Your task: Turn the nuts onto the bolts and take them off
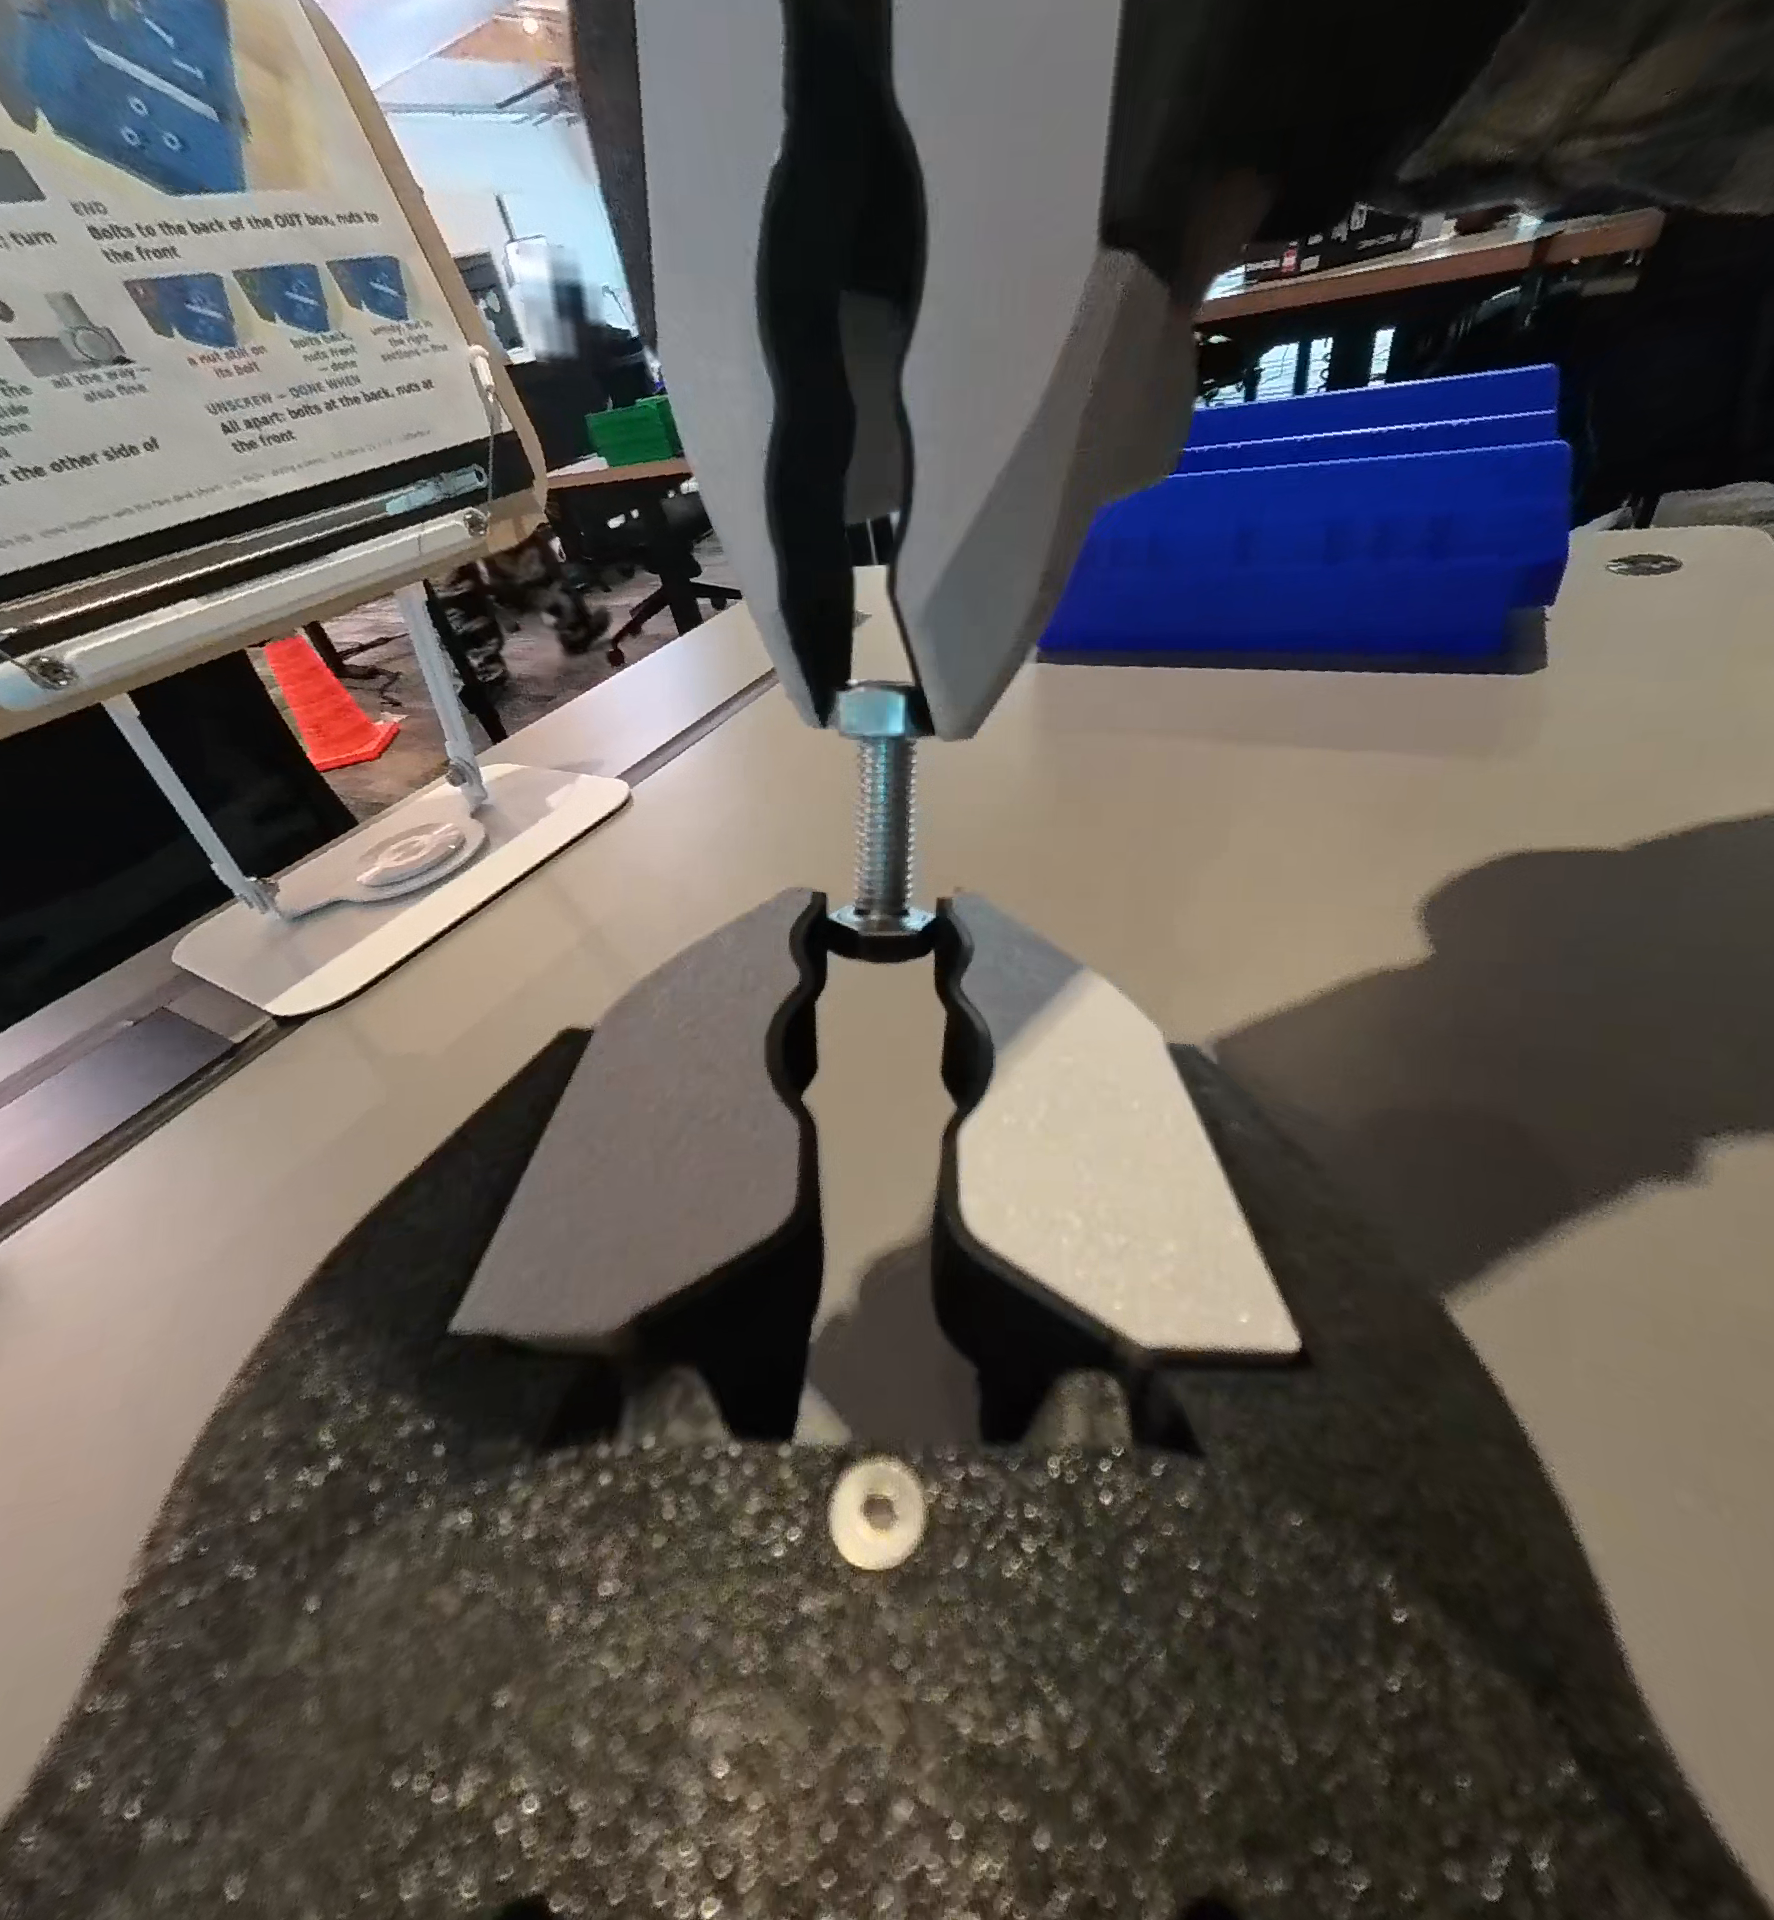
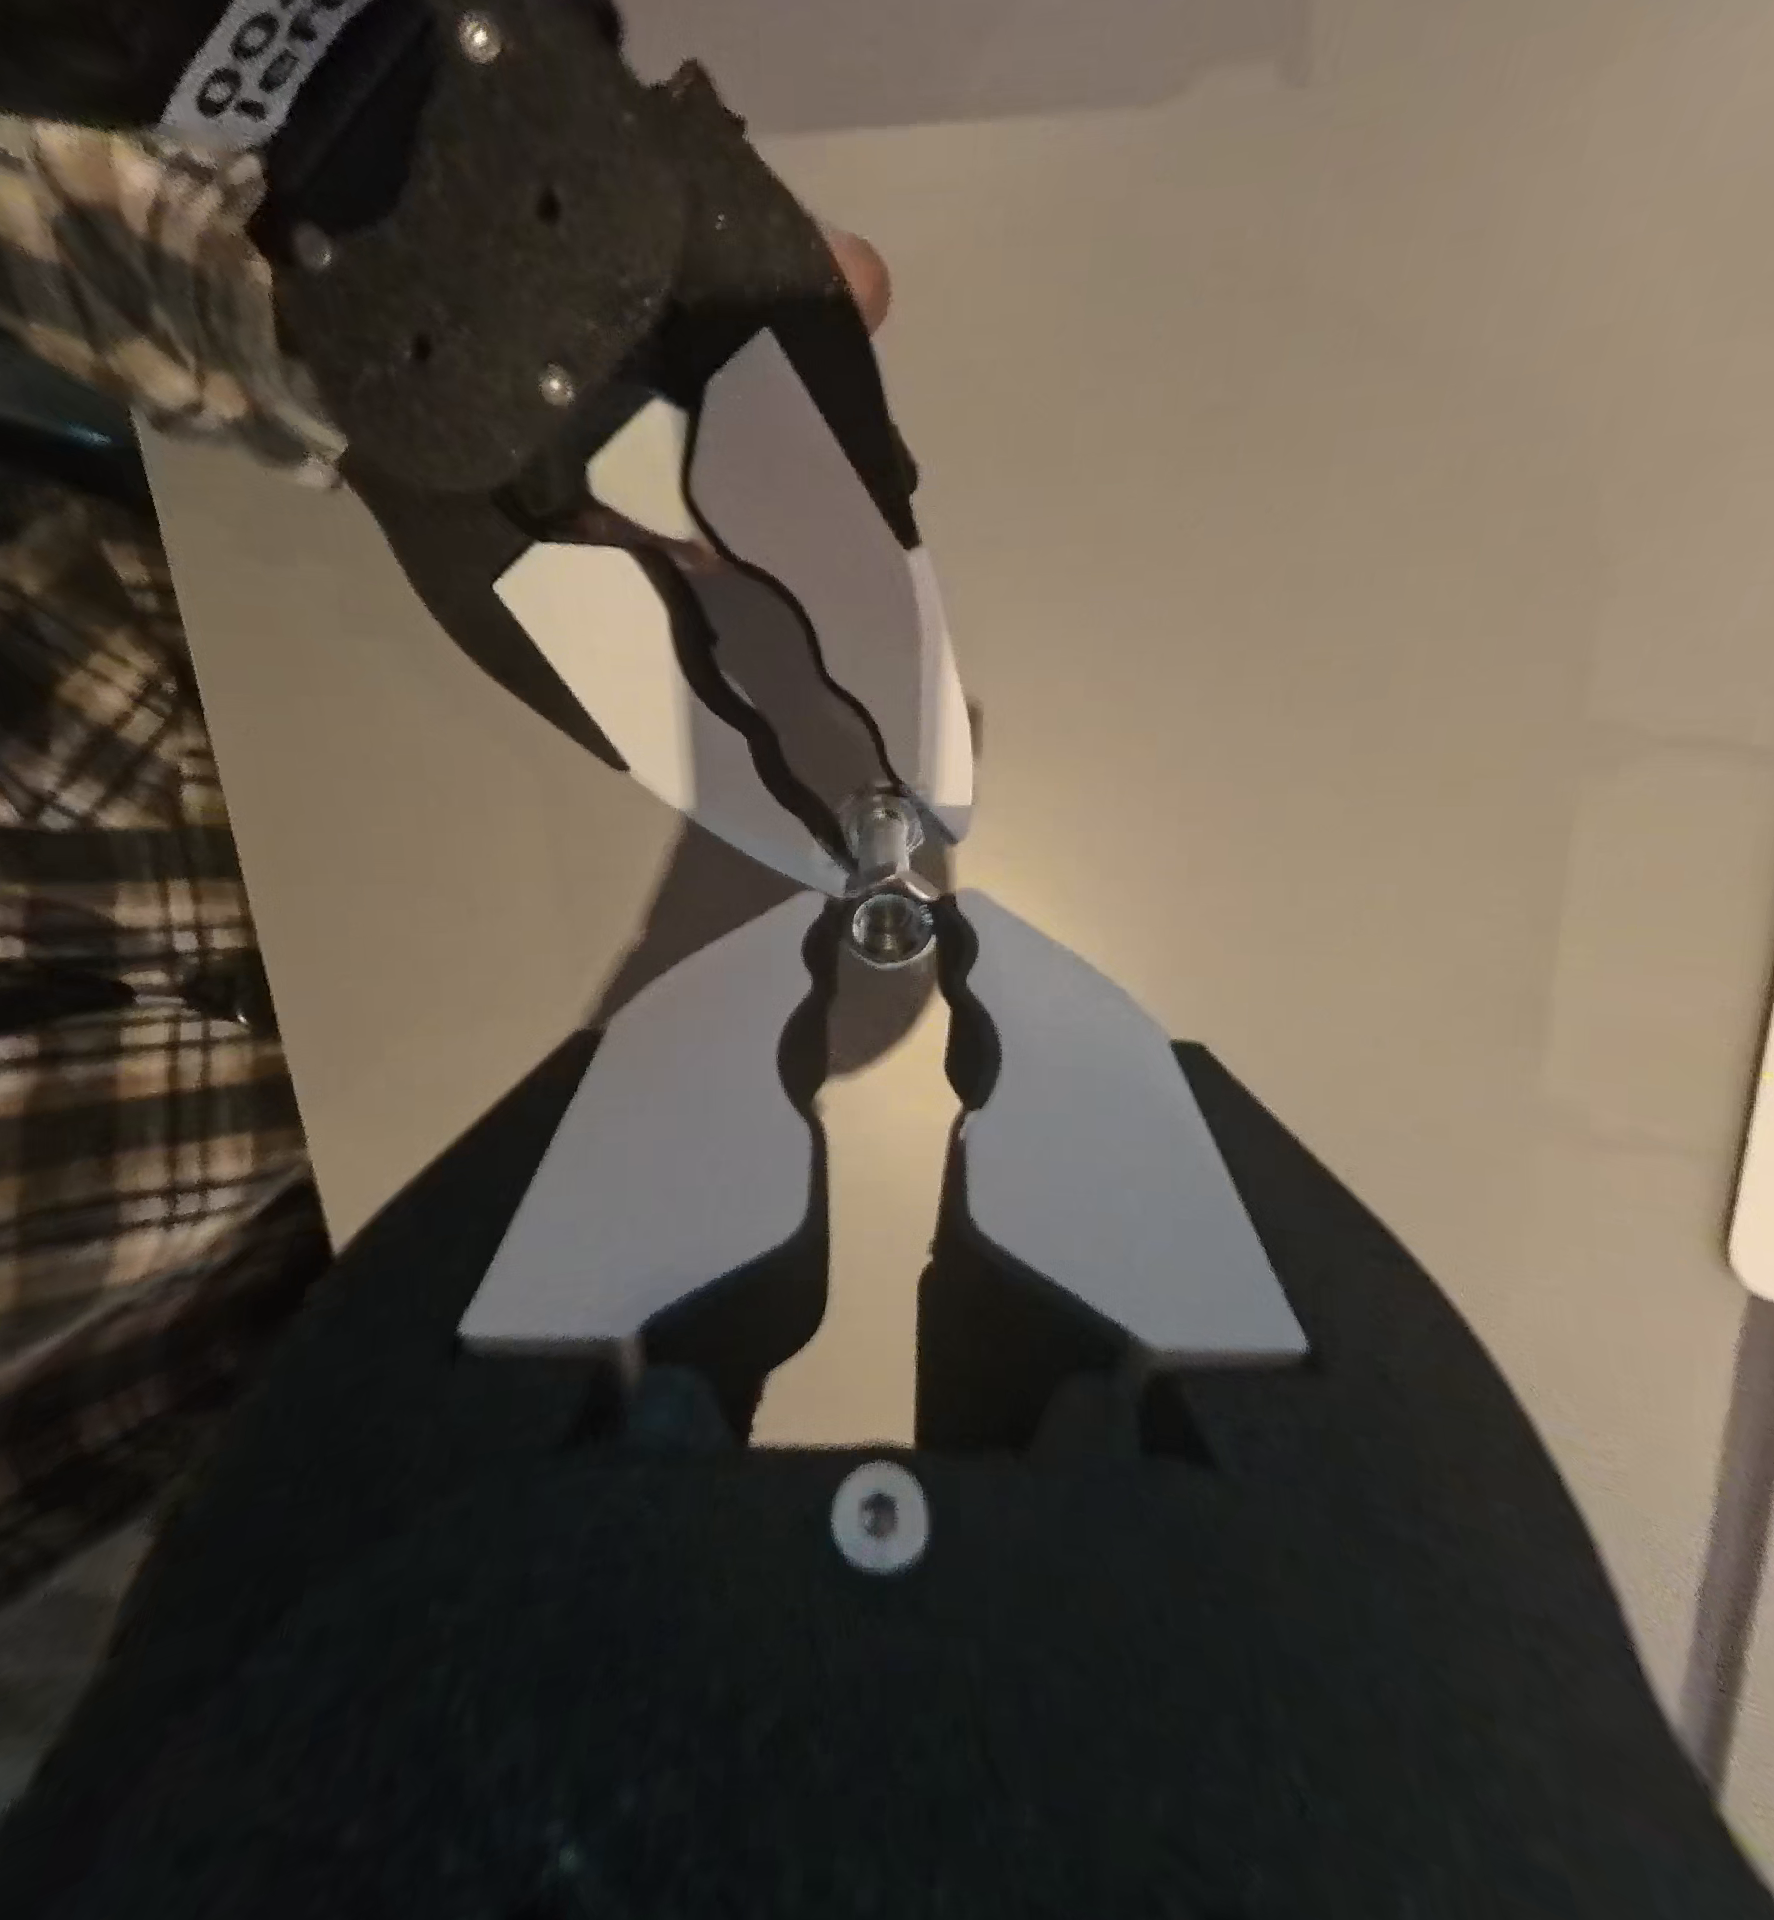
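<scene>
- The silver threaded steel bolt (image 1: 875, 821) is held upright above the beige table (image 1: 1278, 831). Its long axis runs straight from one pair of jaws to the other.
- The flat lower end of the bolt, judged to be its head, is clenched between the tips of the left gripper (image 1: 878, 916).
- The silver hexagonal nut (image 1: 875, 713) at the upper end is grasped by the right gripper (image 2: 888, 923), which points down along the bolt's axis.
- The turning is judged to depend on this shared axis.
- The blue plastic bins (image 1: 1330, 520) stand well beyond the jaws. Their contents cannot be seen.
</scene>
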Demonstrator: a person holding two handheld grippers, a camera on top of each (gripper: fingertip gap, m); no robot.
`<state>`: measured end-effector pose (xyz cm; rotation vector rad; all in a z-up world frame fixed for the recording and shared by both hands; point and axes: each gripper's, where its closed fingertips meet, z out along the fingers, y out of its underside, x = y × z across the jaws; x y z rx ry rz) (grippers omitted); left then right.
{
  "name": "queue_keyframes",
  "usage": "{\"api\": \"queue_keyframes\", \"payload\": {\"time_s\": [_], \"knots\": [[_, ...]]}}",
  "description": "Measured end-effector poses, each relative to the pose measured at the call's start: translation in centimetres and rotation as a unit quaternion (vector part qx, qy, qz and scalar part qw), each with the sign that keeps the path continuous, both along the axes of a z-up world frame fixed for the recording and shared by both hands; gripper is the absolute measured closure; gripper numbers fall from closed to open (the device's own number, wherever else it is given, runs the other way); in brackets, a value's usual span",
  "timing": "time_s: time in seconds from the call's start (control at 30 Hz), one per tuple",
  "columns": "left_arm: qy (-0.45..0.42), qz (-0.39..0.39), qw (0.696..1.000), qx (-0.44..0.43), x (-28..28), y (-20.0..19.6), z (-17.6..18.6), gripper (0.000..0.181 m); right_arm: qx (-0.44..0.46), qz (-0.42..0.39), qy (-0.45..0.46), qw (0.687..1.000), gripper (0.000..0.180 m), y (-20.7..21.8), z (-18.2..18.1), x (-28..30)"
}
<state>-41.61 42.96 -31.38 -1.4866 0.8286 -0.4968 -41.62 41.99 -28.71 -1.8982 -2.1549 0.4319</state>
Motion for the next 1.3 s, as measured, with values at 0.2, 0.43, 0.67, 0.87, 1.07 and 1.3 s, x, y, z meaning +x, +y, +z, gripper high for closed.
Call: {"api": "queue_keyframes", "payload": {"time_s": [0.2, 0.43, 0.67, 0.87, 1.07, 1.3], "knots": [[0.007, -0.002, 1.000, -0.004, 0.2, 0.0, -0.3, 0.162, -0.006, -0.023, -0.012, 1.000, 0.162, 0.1, -0.3, 0.3], [-0.002, -0.014, 1.000, -0.013, 0.3, 0.0, -0.4, 0.162, 0.007, -0.002, -0.017, 1.000, 0.153, 0.1, -0.6, 0.3], [-0.019, -0.024, 0.999, -0.019, 0.2, -0.1, -0.1, 0.162, 0.059, 0.045, 0.004, 0.997, 0.119, 0.8, 0.2, 0.3], [-0.072, -0.061, 0.995, -0.036, 0.3, -0.7, 0.9, 0.162, -0.026, 0.048, 0.325, 0.944, 0.066, -0.7, 3.9, -0.7], [-0.113, -0.098, 0.987, -0.057, 0.8, -1.3, 1.3, 0.162, -0.079, 0.044, 0.531, 0.843, 0.051, -3.8, 4.9, -0.8], [-0.119, -0.104, 0.985, -0.062, 1.0, -1.4, 1.2, 0.162, -0.084, 0.057, 0.513, 0.852, 0.050, -5.3, 2.5, -2.5]]}}
